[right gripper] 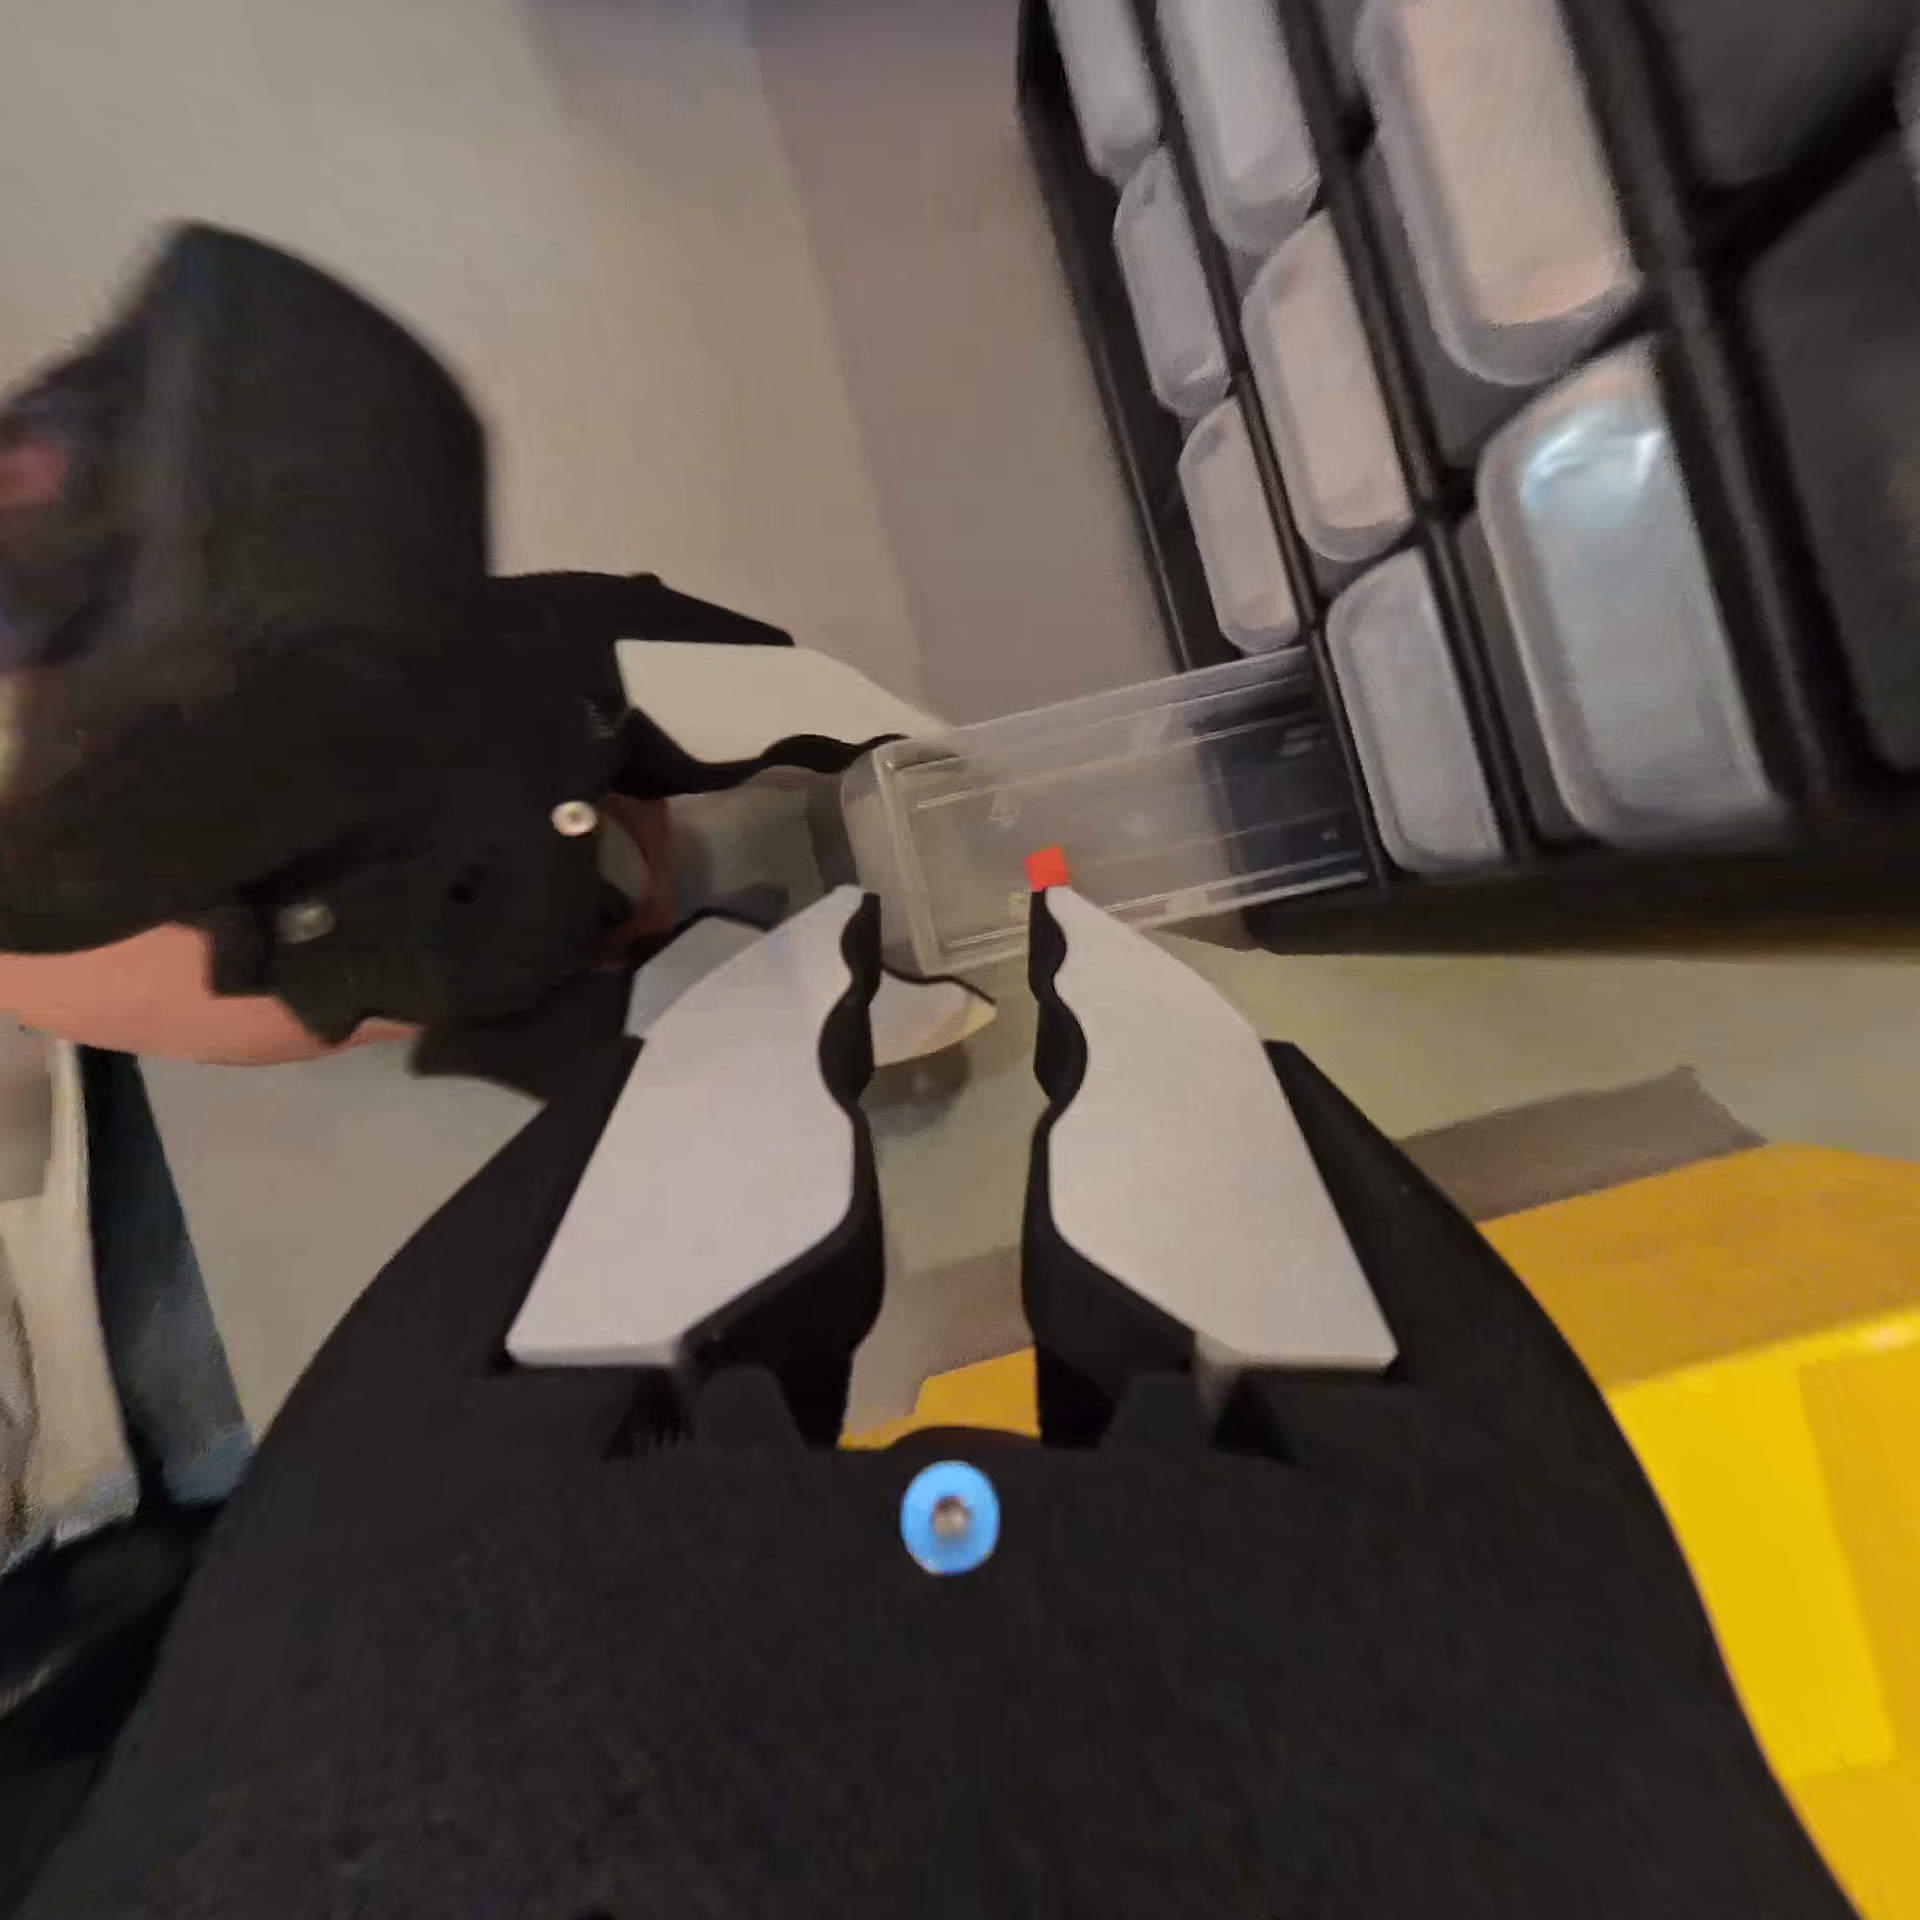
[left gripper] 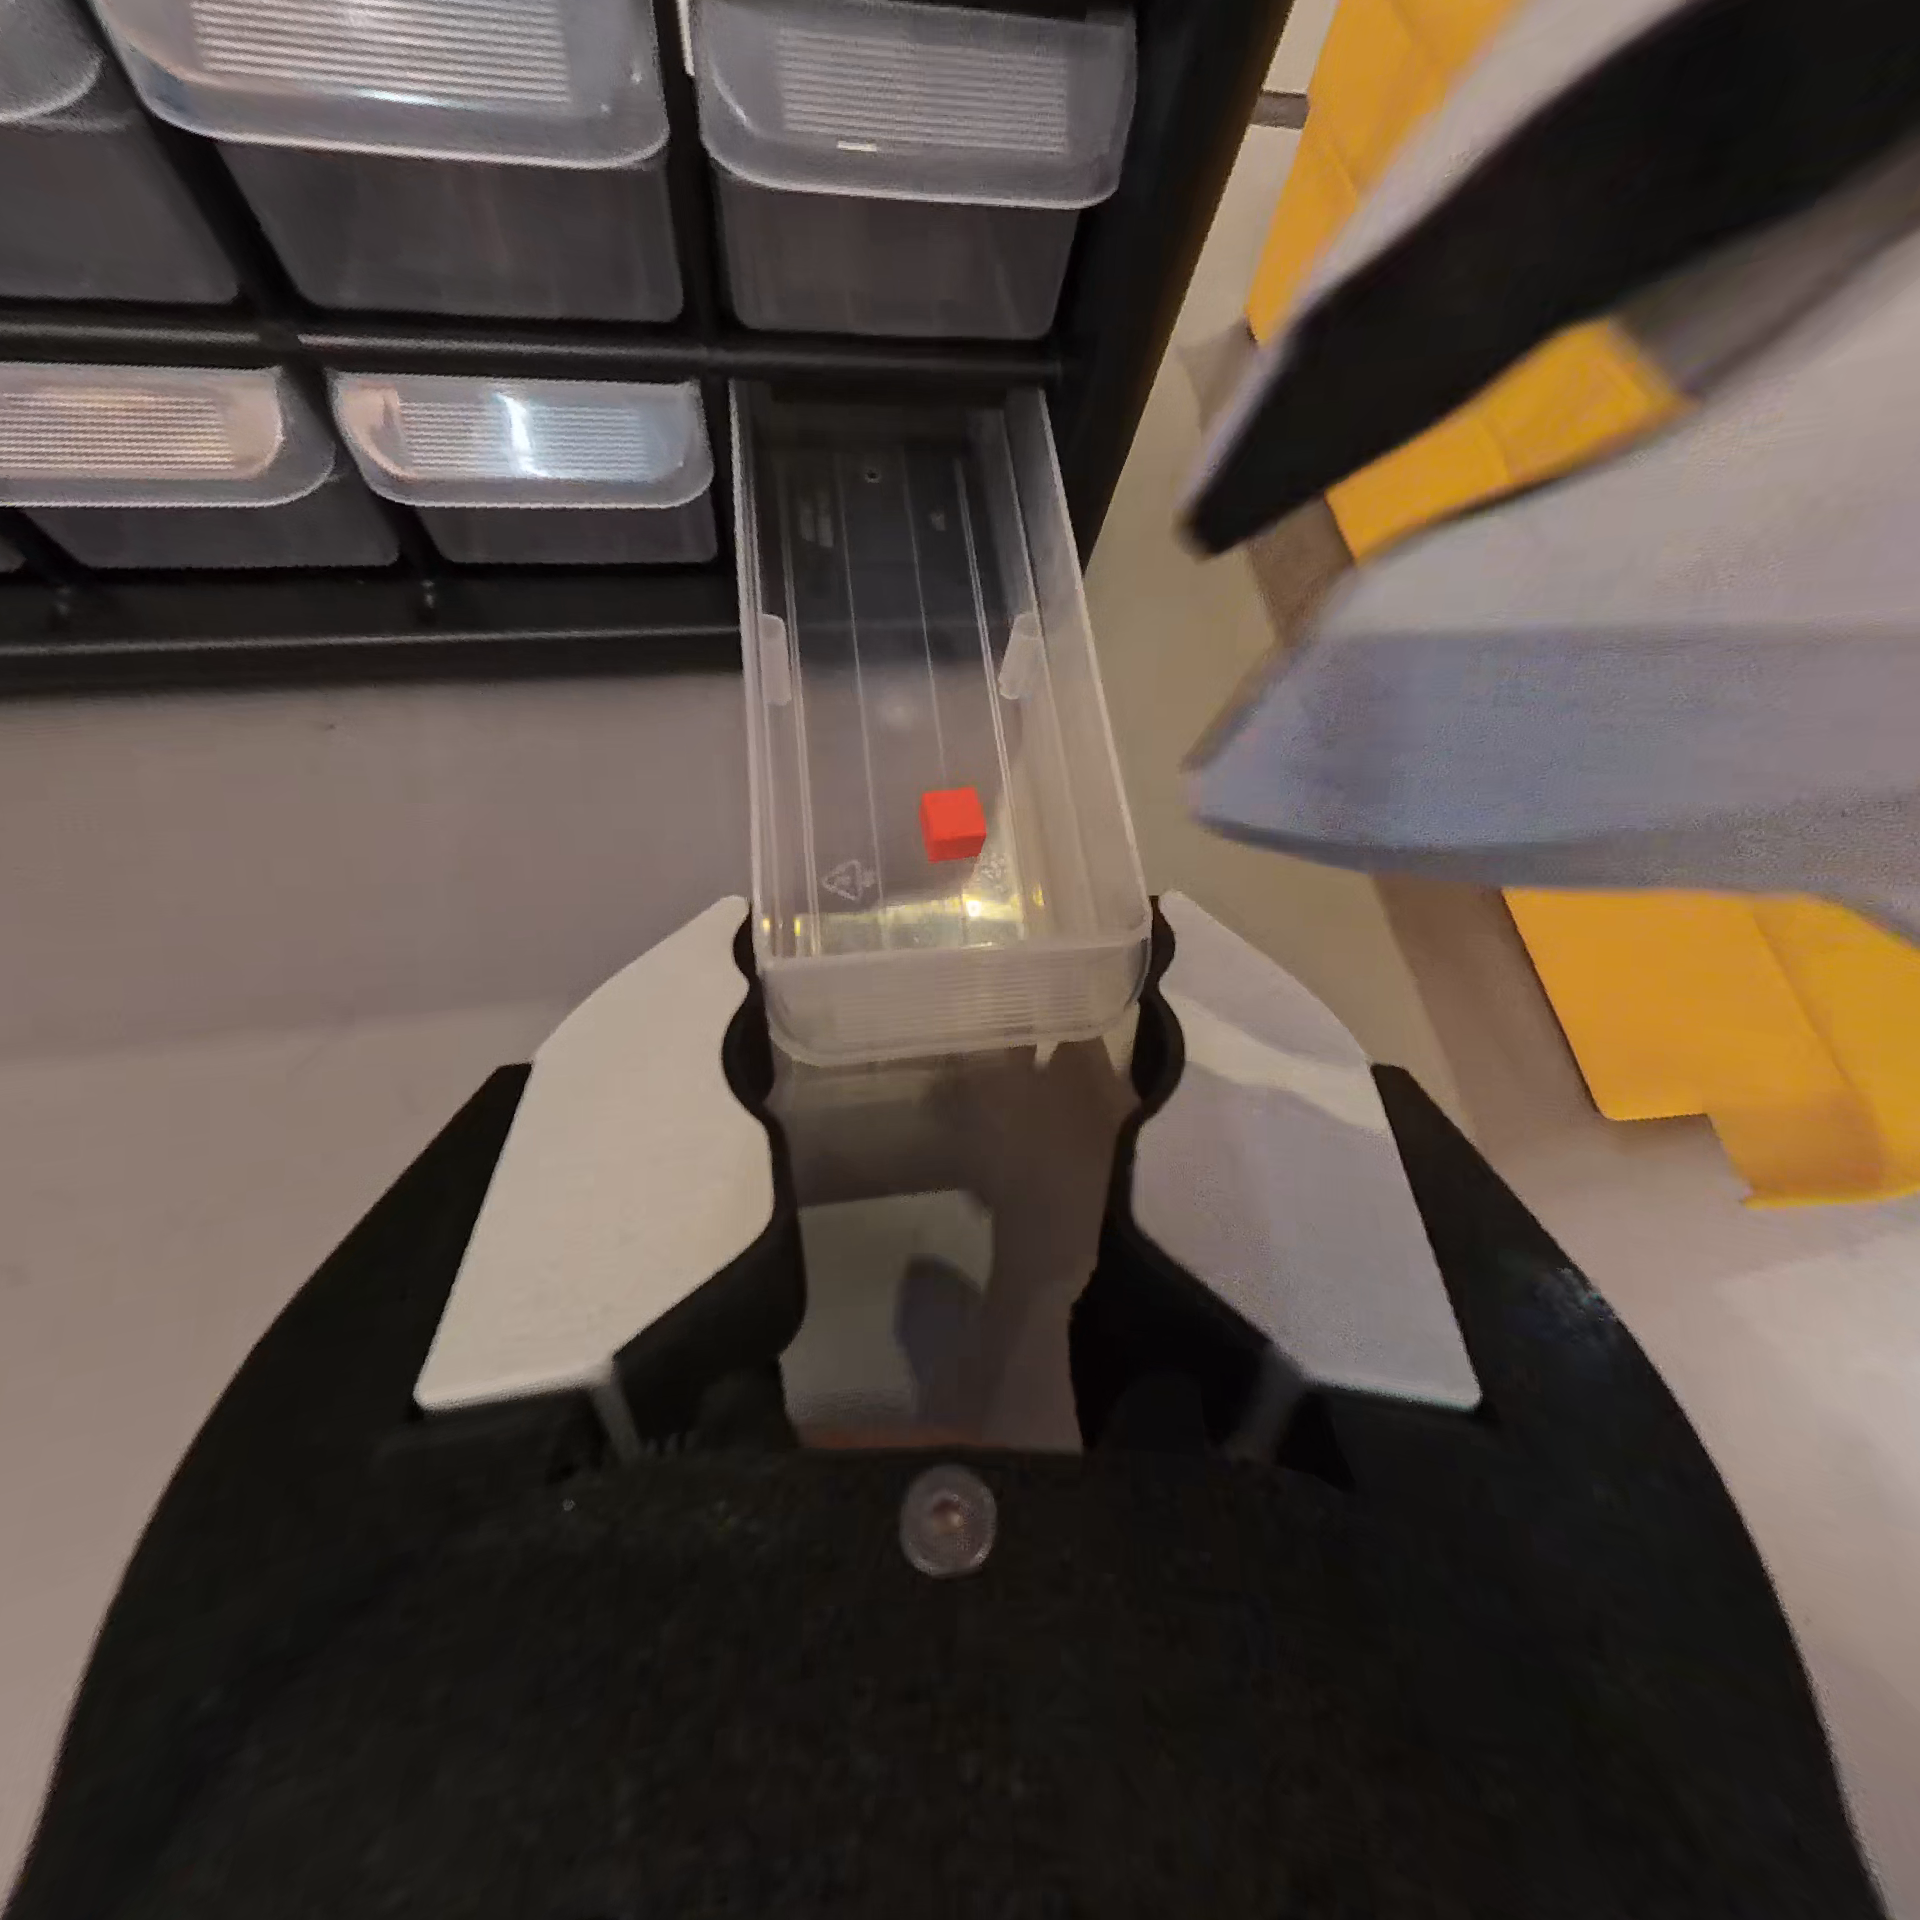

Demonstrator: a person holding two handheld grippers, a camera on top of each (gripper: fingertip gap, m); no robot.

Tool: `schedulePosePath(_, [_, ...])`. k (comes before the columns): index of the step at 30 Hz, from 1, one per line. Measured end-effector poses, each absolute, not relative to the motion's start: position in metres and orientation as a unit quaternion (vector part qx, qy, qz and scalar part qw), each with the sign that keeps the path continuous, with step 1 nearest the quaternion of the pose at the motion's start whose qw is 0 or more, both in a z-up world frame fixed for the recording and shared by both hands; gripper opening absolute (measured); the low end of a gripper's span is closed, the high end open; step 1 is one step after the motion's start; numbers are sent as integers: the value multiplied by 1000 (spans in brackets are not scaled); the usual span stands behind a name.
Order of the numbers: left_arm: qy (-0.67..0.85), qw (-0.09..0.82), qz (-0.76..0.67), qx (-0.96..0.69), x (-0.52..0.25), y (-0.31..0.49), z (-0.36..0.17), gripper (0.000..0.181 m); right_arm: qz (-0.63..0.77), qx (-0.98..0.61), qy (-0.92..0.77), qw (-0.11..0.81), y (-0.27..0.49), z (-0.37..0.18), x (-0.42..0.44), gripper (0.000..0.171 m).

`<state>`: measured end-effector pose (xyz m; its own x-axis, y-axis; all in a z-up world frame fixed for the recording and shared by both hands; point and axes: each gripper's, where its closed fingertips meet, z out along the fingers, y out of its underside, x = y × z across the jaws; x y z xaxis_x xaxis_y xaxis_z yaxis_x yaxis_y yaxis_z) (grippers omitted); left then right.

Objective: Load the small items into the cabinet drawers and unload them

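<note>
Red and small, a cube (left gripper: 952, 823) lying on the floor of a clear plastic drawer (left gripper: 914, 665), close to the drawer's front end and a little toward its right wall. Pulled far out of the black cabinet (left gripper: 582, 613), from the slot at the bottom right corner of the grid; back end only just inside the frame. Clamped at the front handle by the left gripper (left gripper: 951, 987), one black pad pressed on each side of the handle. Seen again in the right wrist view: same cube (right gripper: 1045, 868) inside the same drawer (right gripper: 1101, 821), left gripper (right gripper: 831, 821) on the front end, held by a hand (right gripper: 135, 997) at the picture's left edge.

Poised just in front of the drawer's side, the right gripper (right gripper: 951, 914): fingers apart with a clear gap, nothing between them, one fingertip (right gripper: 1042, 914) lined up right below the cube. Whether touching the drawer wall, cannot tell. From the left wrist view, blurred and large at the upper right of the drawer (left gripper: 1558, 499).

Around the open drawer, other drawers (left gripper: 520, 457) of the same clear plastic, all pushed in, to its left and above. Below the cabinet, a pale tabletop (left gripper: 312, 935). To the right of the cabinet, yellow bins (left gripper: 1704, 1039) standing on the same surface.
</note>
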<state>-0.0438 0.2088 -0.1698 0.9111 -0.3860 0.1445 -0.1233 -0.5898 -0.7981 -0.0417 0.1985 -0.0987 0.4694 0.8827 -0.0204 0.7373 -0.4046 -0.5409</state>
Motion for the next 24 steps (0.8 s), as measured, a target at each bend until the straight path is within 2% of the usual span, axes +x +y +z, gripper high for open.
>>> schedulePosePath(5, [153,447,-139,-870,-46,207,-165,67,98,-825,-541,128,211,-136,-49,21])
schedulePosePath(15, [155,459,-137,-864,-47,204,-162,67,4,-817,-577,7,218,-169,-42,22])
schedulePosePath(18, [155,458,-136,-865,-47,204,-162,67,-3,-812,-583,-11,218,-170,-43,10])
schedulePosePath(24, [152,457,-145,-864,-49,203,-162,67,14,-806,-591,24,216,-154,-44,10])
